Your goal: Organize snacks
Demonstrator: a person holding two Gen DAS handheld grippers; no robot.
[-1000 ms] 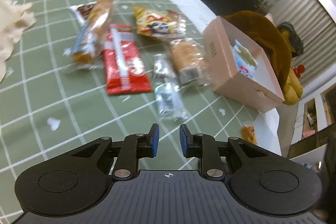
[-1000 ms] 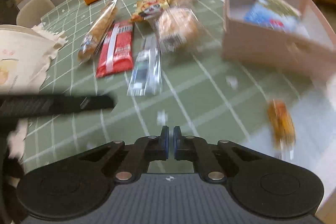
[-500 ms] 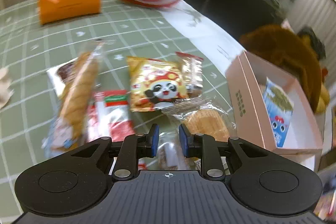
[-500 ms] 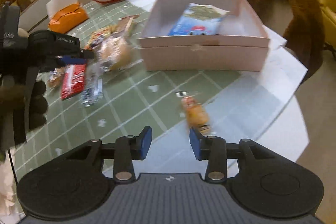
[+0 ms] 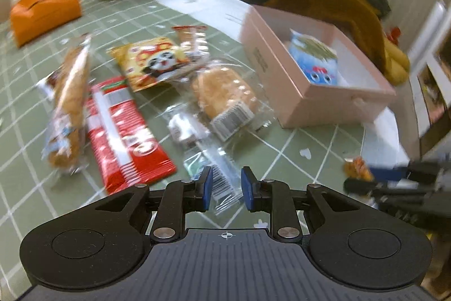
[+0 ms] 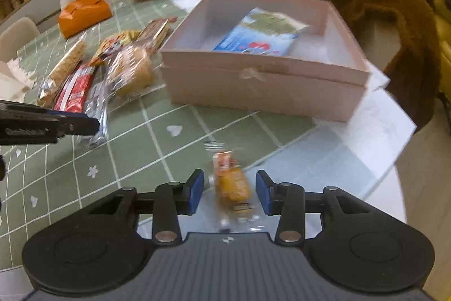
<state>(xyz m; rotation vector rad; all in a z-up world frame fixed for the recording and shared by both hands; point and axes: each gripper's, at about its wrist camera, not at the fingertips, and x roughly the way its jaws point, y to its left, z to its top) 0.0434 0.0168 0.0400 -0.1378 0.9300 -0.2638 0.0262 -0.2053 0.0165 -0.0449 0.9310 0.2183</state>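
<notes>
The right tongs [image 6: 229,192] have come lower since 0.5 s ago and stand wide open, the small orange snack [image 6: 232,184] now between the 2 pads, not gripped. The left tongs [image 5: 224,189] are pulled back, partly open – a clear wrapped snack [image 5: 217,177] lies just ahead. Only the right view shows the pink box [image 6: 262,92] front; the blue packet [image 6: 262,33] lies inside.

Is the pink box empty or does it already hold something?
Not empty. The open pink box holds one blue snack packet lying flat inside; the rest of its floor shows bare white.
</notes>
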